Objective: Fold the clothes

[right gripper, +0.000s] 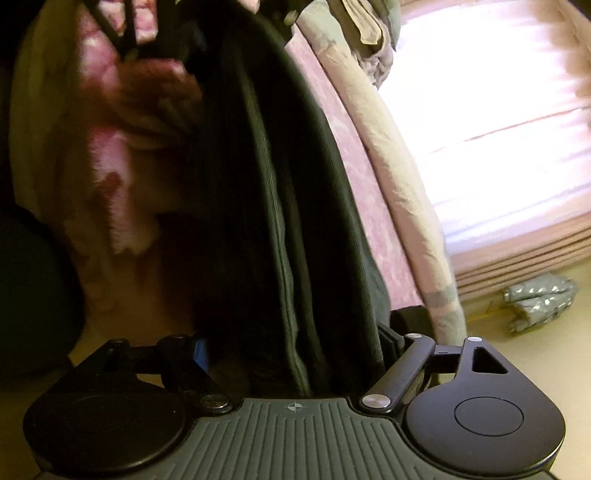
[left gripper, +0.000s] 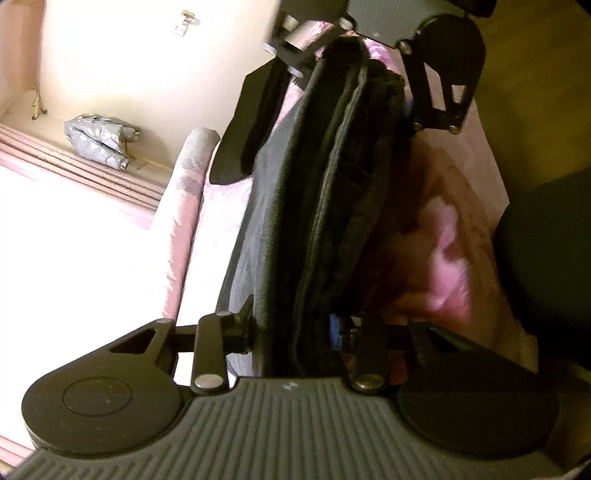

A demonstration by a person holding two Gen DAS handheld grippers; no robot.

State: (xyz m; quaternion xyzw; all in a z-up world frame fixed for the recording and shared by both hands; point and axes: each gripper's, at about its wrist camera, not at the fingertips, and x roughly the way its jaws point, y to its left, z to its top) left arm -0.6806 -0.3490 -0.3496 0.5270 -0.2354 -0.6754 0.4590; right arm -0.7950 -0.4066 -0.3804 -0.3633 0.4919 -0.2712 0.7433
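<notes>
A dark grey-black garment (left gripper: 314, 206) is stretched between my two grippers, bunched into folds with seamed edges. My left gripper (left gripper: 295, 328) is shut on one end of it. In the left wrist view my right gripper (left gripper: 354, 70) shows at the top, shut on the far end. In the right wrist view the same garment (right gripper: 280, 229) fills the middle and my right gripper (right gripper: 291, 354) is shut on it, while my left gripper (right gripper: 173, 33) holds the far end at the top. The garment hangs above a pink floral bedcover (left gripper: 447, 229).
The pink floral bedcover (right gripper: 110, 166) lies under the garment. A rolled pale blanket edge (right gripper: 399, 177) runs along the bed side. A silver-grey crumpled bundle (left gripper: 101, 138) lies on the cream floor, also in the right wrist view (right gripper: 539, 302). Bright curtained window (right gripper: 491, 118).
</notes>
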